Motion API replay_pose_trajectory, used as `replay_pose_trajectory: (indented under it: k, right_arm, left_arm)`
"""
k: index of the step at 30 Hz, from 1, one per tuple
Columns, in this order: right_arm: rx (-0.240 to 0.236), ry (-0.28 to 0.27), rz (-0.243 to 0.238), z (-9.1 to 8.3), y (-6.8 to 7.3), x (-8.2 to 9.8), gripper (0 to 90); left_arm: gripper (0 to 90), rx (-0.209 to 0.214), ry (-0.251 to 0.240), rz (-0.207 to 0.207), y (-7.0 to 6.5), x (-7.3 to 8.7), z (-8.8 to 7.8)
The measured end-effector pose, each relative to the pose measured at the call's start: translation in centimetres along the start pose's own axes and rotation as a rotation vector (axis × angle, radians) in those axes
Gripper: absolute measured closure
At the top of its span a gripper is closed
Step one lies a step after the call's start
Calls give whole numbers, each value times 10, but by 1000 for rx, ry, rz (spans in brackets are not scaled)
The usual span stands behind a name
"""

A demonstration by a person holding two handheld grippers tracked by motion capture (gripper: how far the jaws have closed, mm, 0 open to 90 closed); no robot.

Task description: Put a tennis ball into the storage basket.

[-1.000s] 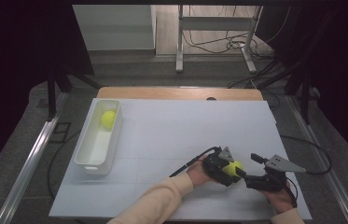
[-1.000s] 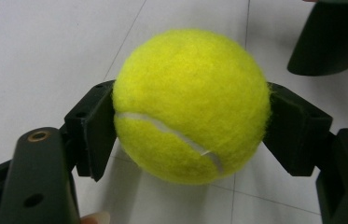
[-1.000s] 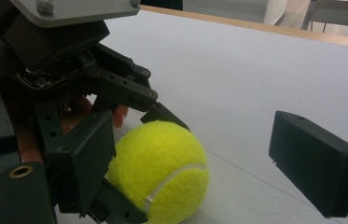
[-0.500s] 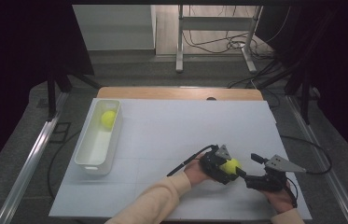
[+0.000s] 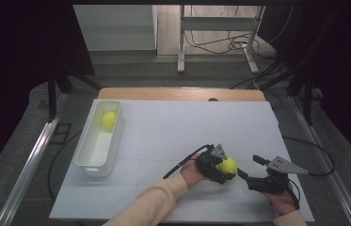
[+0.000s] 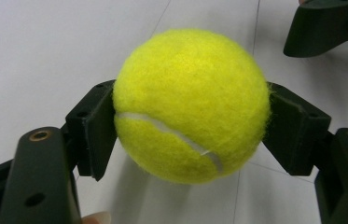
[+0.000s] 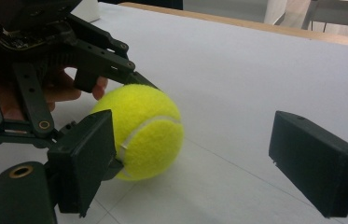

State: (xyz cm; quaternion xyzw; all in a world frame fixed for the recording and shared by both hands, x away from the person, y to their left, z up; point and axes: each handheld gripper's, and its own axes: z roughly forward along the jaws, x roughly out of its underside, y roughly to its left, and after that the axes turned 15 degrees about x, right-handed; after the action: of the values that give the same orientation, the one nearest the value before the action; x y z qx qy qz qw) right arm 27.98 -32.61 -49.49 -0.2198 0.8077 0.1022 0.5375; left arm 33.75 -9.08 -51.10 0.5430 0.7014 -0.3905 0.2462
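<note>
- The left gripper (image 5: 221, 169) is clamped on a tennis ball (image 5: 228, 165); in the left gripper view both pads (image 6: 98, 135) press into the felt on opposite sides of the ball (image 6: 191, 105), at about 9 and 3 o'clock, just above the white table top.
- The right gripper (image 5: 254, 175) stands at the ball's 3 o'clock in the high view, jaws wide apart and holding nothing; in the right gripper view one pad (image 7: 84, 158) sits just beside the ball (image 7: 140, 131), the other well clear of it.
- To carry the ball well, I would lift it straight up with the grip kept firm across its widest part, and hold the free gripper off so it cannot knock the ball loose.
- The likely goal is the white bin (image 5: 92, 162) toward 10 o'clock from the ball, with a second tennis ball (image 5: 109, 120) at its far end; release low over the bin's bare near end to stop a bounce.
- The table (image 5: 173, 127) is a plain white sheet with a wooden edge (image 5: 182, 93) at the far side.
- Beyond lie a grey floor (image 5: 140, 70), a metal stand (image 5: 215, 37) with loose cables (image 5: 211, 44), and dark curtains either side.
</note>
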Motion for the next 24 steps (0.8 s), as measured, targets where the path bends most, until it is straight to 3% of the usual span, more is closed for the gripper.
replay_pose_trajectory:
  k: [24]
  right_arm:
    - [2, 4, -6, 1, 1, 0, 149]
  left_arm:
    - [264, -45, -40, -30, -1, 11, -26]
